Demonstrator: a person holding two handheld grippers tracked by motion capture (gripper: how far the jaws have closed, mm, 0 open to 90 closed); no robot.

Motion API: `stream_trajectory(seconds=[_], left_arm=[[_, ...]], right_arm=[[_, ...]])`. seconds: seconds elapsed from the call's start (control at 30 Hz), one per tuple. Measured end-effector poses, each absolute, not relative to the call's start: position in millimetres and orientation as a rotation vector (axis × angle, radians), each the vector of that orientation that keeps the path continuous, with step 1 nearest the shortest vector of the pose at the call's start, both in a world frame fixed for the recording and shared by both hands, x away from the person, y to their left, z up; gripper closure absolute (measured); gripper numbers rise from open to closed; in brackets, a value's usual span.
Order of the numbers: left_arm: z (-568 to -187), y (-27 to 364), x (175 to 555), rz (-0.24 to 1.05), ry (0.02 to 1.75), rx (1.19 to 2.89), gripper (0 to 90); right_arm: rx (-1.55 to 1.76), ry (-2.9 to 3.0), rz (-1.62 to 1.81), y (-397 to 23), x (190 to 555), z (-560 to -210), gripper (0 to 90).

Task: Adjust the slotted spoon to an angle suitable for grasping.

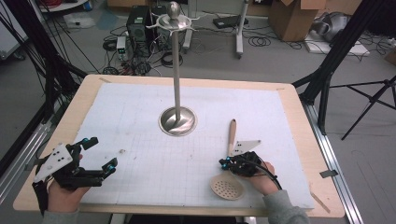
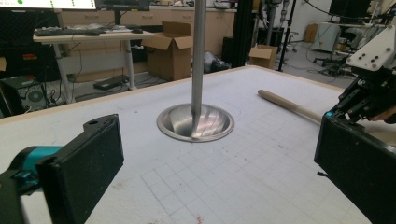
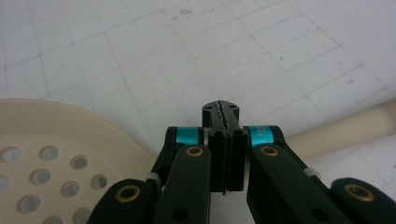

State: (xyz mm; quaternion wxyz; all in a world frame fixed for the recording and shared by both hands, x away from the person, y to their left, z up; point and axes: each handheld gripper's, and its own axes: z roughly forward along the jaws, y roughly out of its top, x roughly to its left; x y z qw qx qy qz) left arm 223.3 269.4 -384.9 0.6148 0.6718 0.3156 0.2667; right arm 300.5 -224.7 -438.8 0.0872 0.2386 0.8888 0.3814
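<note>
While right claw (image 1: pixel 226 163) sits lower right of high view, jaws pressed together w/ nothing between, it hovers at slotted spoon (image 1: pixel 228 177), just left of handle. Spoon lies flat on table (image 1: pixel 289 121): perforated cream bowl bottom centre-right, wooden handle running up toward frame middle. In right gripper view, bowl (image 3: pixel 51 154) lower left, handle (image 3: pixel 341 130) at right behind jaws. Left claw (image 1: pixel 100 154) lower left, jaws wide apart, empty, well apart from spoon. Steel stand (image 1: pixel 177 119) upright at table centre, round base on mat
</note>
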Motion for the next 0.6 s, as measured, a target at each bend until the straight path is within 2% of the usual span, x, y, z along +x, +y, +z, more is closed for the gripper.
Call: stream_trajectory(seconds=[0.6], left_arm=[[-387,263,226,0.603,0.723,1.566,1.8]], right_arm=[[0.756,2.569,1.251,-289,286,-436,90.0]])
